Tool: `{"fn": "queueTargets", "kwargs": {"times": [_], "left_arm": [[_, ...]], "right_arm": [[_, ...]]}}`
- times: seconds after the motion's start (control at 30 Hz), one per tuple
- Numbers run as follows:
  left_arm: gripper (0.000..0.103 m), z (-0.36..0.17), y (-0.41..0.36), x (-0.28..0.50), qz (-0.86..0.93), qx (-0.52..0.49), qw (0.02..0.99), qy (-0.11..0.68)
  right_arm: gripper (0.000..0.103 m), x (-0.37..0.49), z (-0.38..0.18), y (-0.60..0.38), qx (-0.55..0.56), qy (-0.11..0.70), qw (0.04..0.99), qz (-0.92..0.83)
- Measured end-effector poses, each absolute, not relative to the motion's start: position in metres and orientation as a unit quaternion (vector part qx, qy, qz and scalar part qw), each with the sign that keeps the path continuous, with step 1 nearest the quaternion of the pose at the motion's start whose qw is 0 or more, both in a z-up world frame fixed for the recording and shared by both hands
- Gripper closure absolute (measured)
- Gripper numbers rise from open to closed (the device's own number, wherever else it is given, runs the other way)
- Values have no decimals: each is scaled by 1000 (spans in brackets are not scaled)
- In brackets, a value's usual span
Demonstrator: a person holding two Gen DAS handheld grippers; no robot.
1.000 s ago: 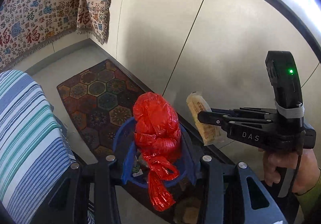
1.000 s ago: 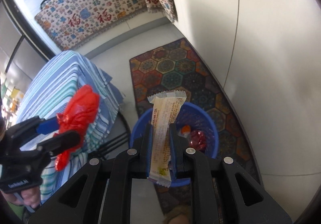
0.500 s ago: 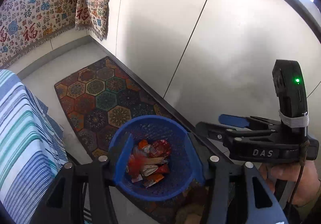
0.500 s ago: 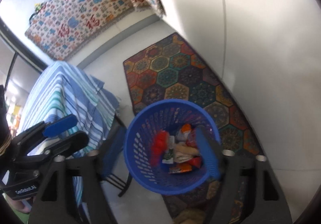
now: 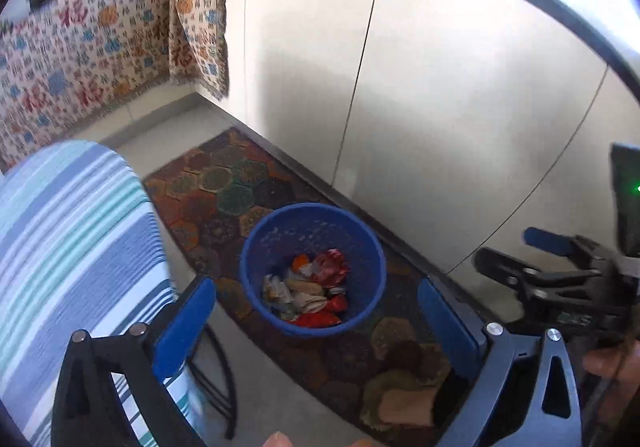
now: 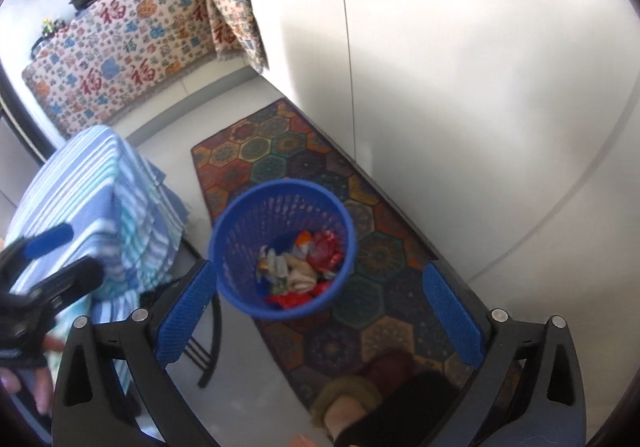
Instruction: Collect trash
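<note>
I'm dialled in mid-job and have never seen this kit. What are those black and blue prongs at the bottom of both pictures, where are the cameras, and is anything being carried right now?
No robot arm here: a person holds a hand-held two-finger gripper in each hand, each with a fisheye camera looking along its fingers. The prongs are those fingers with blue pads. One picture is from the left gripper, the other from the right gripper; each also catches the other at its edge. Both have their jaws opening wide with nothing between them, so nothing is carried. Below stands a blue basket on a patterned rug, with crumpled wrappers inside. Beside it is a striped cloth over furniture; the person's slippered foot shows below.
</note>
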State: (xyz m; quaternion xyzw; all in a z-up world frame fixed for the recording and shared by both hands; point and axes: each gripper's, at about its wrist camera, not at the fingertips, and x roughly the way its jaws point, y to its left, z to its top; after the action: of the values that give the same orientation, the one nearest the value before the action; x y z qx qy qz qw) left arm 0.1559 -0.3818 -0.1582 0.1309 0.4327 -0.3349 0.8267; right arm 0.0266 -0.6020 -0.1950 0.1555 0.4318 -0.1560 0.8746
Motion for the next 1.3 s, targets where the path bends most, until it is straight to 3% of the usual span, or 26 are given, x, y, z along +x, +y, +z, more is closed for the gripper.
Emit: {"fn": "queueTargets", "kwargs": {"times": [0.33, 1.3], "left_arm": [[0, -140, -371, 120, -283, 168, 854, 402], [0, -135, -364, 117, -286, 132, 837, 447]], "right_arm": [[0, -11, -179, -579, 128, 431, 877, -168], [0, -24, -169, -551, 109, 430, 883, -152]]}}
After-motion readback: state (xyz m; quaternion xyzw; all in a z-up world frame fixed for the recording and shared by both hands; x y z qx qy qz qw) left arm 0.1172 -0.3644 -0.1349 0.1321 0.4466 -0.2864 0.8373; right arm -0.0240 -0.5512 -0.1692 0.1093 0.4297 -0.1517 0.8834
